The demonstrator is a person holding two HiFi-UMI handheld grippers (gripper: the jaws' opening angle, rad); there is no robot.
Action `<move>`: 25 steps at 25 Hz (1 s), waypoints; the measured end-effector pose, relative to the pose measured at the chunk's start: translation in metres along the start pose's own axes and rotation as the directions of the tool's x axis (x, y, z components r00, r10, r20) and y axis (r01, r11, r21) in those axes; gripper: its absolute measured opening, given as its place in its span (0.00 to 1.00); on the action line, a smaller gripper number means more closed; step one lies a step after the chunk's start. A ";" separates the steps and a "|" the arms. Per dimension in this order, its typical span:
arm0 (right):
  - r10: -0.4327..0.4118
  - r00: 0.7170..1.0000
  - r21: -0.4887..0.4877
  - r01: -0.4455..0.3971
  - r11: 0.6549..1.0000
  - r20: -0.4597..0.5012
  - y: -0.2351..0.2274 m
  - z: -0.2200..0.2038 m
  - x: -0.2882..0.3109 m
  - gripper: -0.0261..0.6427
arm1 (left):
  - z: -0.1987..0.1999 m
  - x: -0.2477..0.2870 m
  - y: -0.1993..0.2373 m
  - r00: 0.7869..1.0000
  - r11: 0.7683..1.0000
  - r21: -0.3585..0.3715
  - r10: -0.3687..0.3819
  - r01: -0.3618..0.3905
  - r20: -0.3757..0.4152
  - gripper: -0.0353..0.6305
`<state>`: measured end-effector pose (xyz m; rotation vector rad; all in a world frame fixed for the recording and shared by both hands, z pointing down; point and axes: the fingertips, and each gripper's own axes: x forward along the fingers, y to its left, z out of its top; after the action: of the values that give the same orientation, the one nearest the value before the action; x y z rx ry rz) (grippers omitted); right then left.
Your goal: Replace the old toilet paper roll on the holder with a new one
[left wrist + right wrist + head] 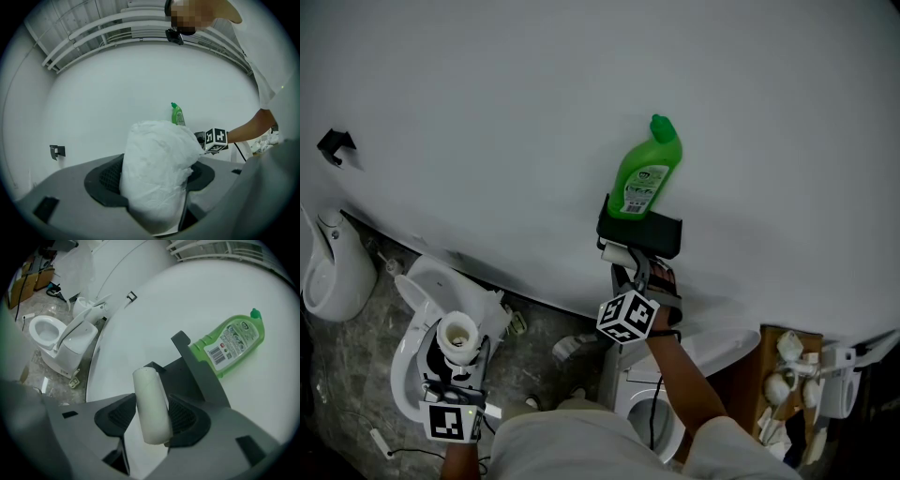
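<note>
Two jobs at once: the right gripper [630, 279] is clamped on the bare cardboard tube [151, 404] at the wall holder [642, 232], and the left gripper [455, 375] grips the fresh roll [157, 173], low over a toilet [405, 361]. Next, I reckon, the tube must slide free; the green bottle [645, 173] atop the holder could topple.
</note>
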<state>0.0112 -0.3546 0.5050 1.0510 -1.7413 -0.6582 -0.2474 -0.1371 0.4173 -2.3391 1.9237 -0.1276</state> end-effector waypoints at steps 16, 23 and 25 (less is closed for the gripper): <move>-0.054 0.998 0.023 0.054 0.998 -0.028 -0.016 -0.036 -0.023 0.34 | 0.008 0.005 -0.021 0.999 0.999 -0.016 -0.046 0.046 0.022 0.53; -0.070 0.995 0.087 0.077 0.993 -0.077 -0.030 -0.072 -0.028 0.33 | 0.007 0.009 -0.031 0.998 0.998 -0.008 -0.065 0.065 0.015 0.53; -0.076 0.993 0.107 0.086 0.991 -0.096 -0.033 -0.084 -0.032 0.32 | 0.008 0.011 -0.033 0.998 0.998 -0.011 -0.068 0.068 0.011 0.53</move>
<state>0.1060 -0.3402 0.4967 1.2155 -1.6787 -0.5594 -0.2117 -0.1416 0.4135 -2.4083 1.8462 -0.1104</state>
